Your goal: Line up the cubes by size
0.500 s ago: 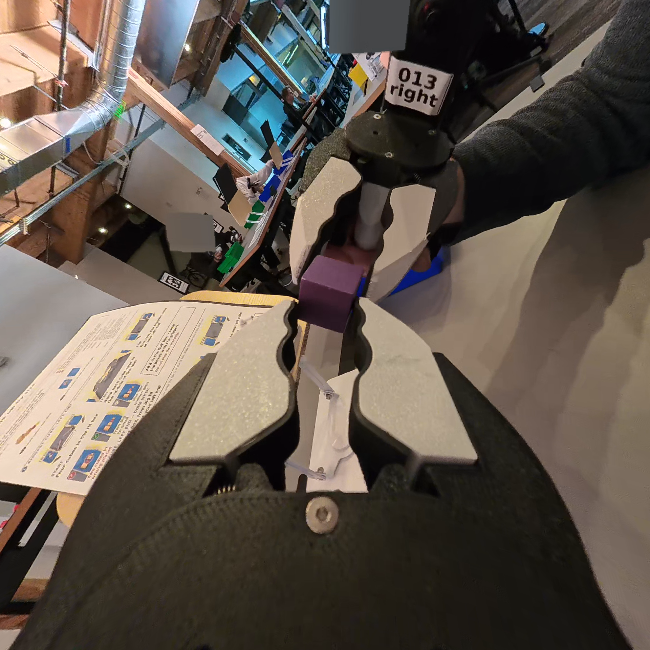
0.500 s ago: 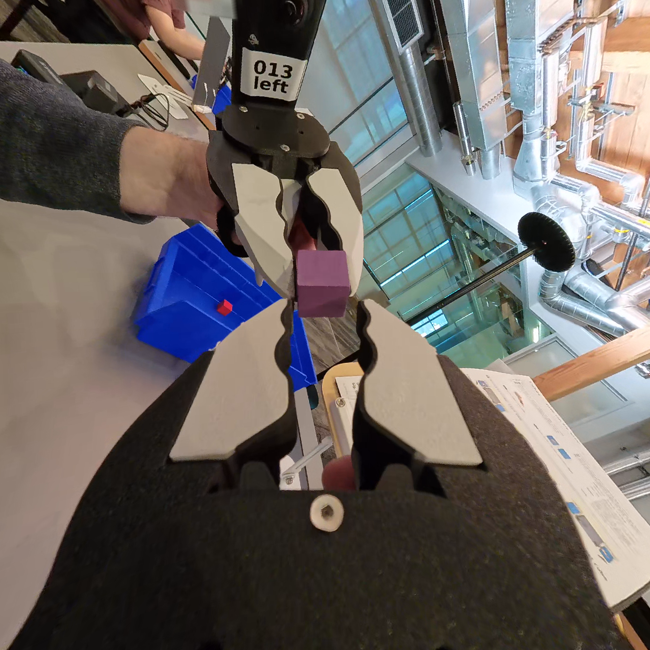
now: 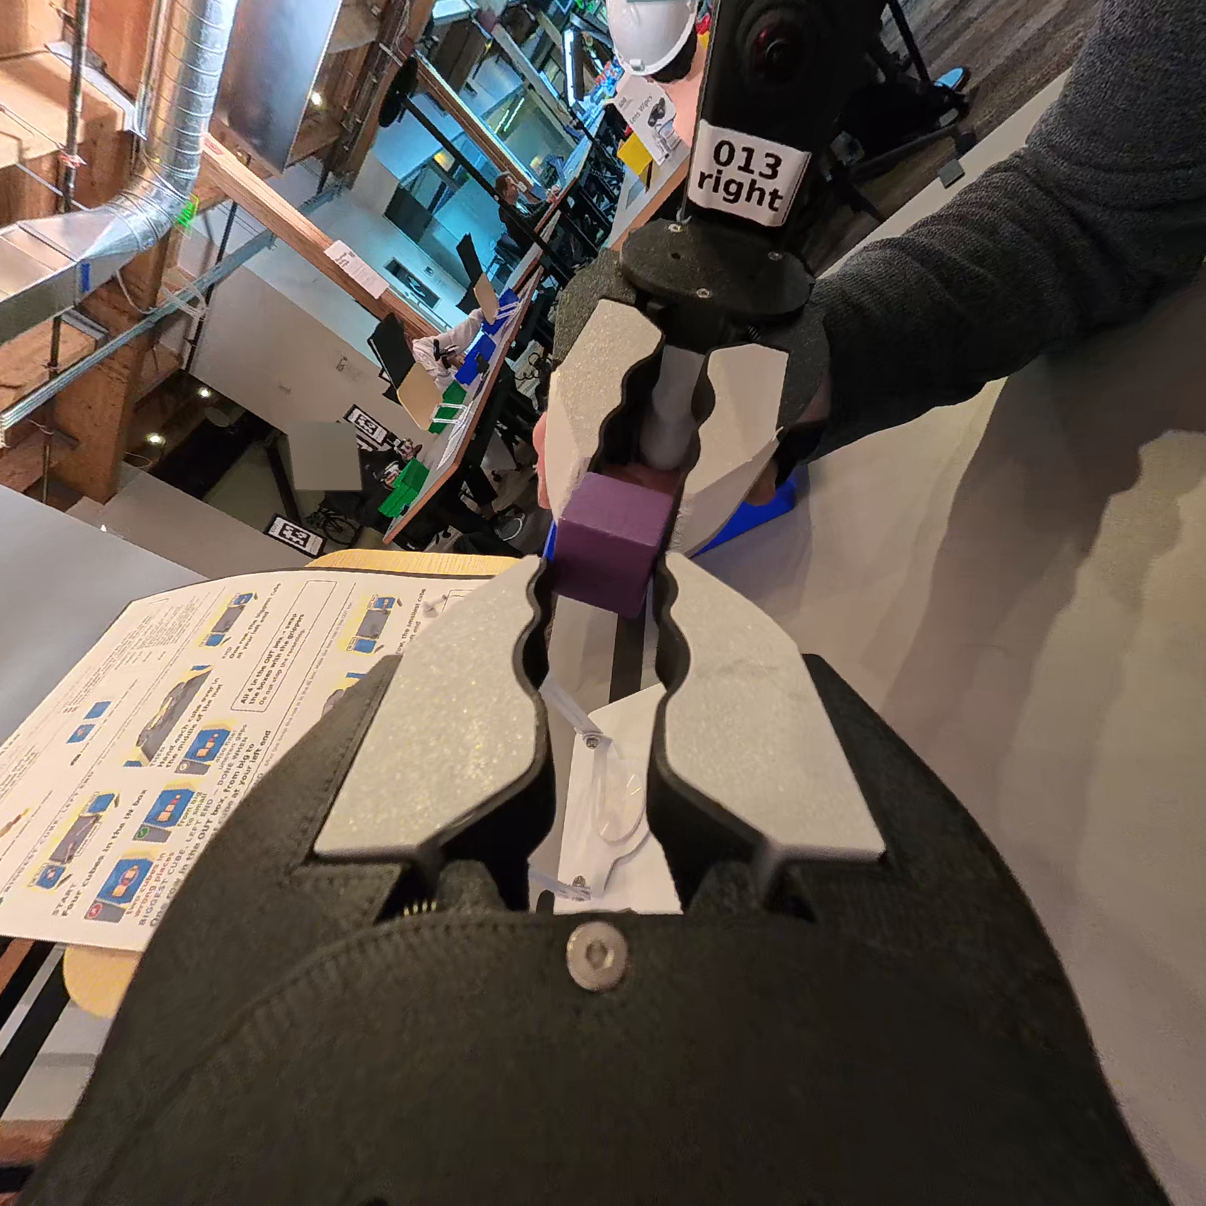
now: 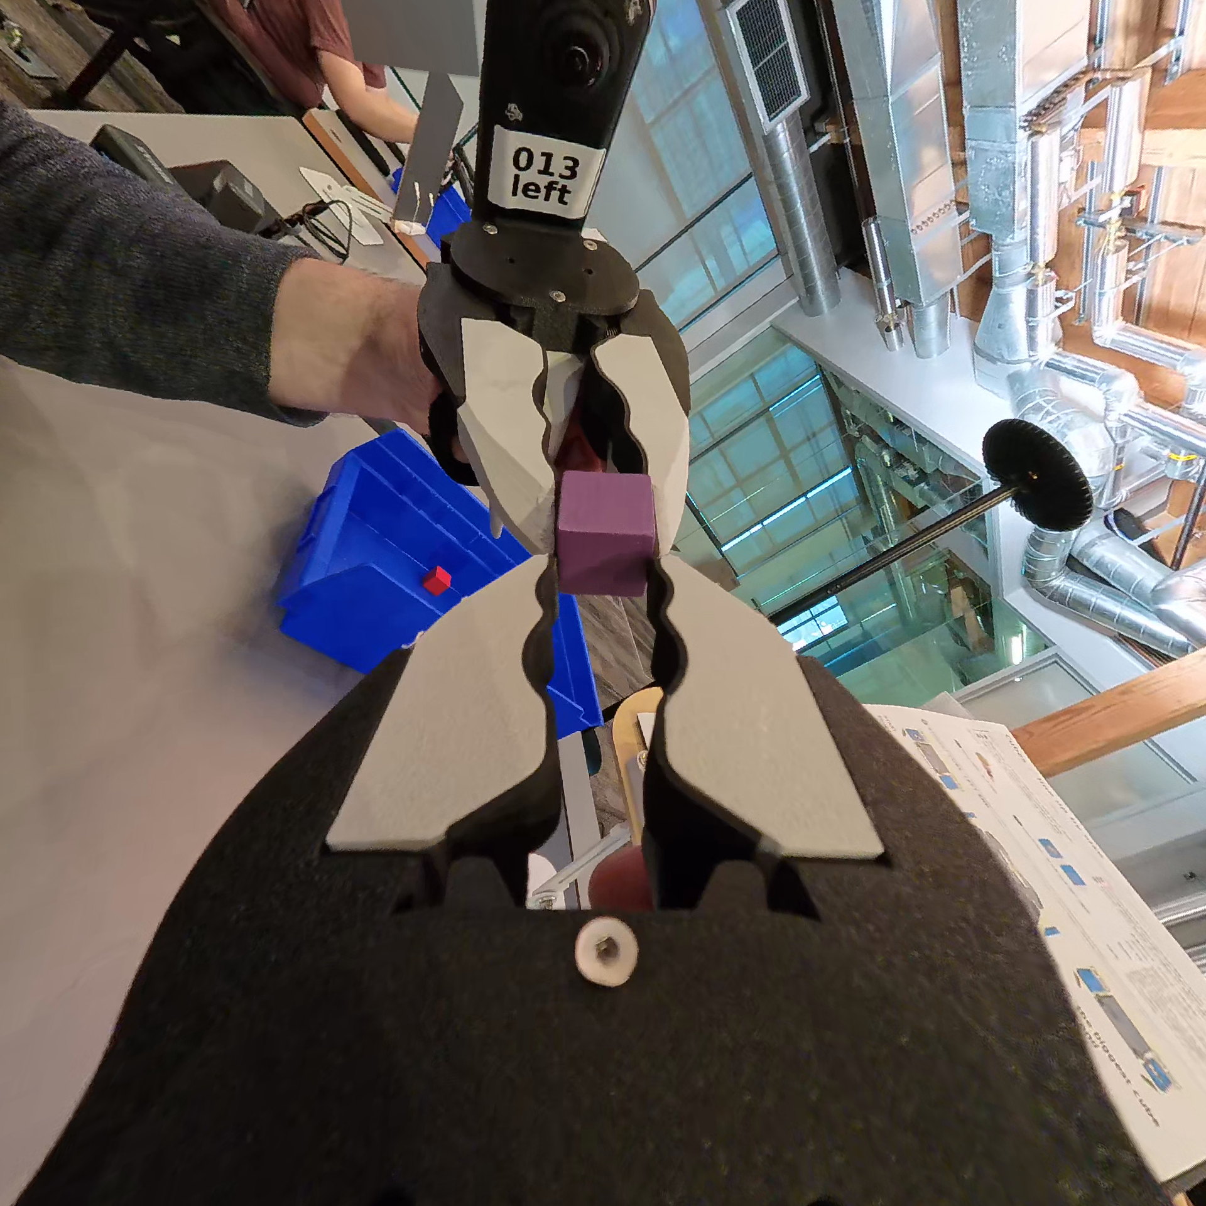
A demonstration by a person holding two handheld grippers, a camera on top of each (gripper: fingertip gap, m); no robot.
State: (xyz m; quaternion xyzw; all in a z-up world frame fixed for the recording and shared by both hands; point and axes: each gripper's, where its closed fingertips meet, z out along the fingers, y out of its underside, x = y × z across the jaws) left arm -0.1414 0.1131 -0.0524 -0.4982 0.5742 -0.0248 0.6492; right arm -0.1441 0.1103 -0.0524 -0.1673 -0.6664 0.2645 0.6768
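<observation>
Purple cube (image 3: 607,555): held off the counter (image 3: 979,652), between both tool tips.
Left hand-held gripper (image 3: 603,581): partly open, fingertips clamped on near end of the cube.
Right hand-held gripper (image 4: 603,574): partly open, pads pressed on the cube's opposite end.
Orientation: cube, so no long axis; faces roughly square to both finger pairs, slightly tilted in the left wrist view.
Red cube (image 4: 436,579): small, inside blue bin (image 4: 365,555) on the counter.
</observation>
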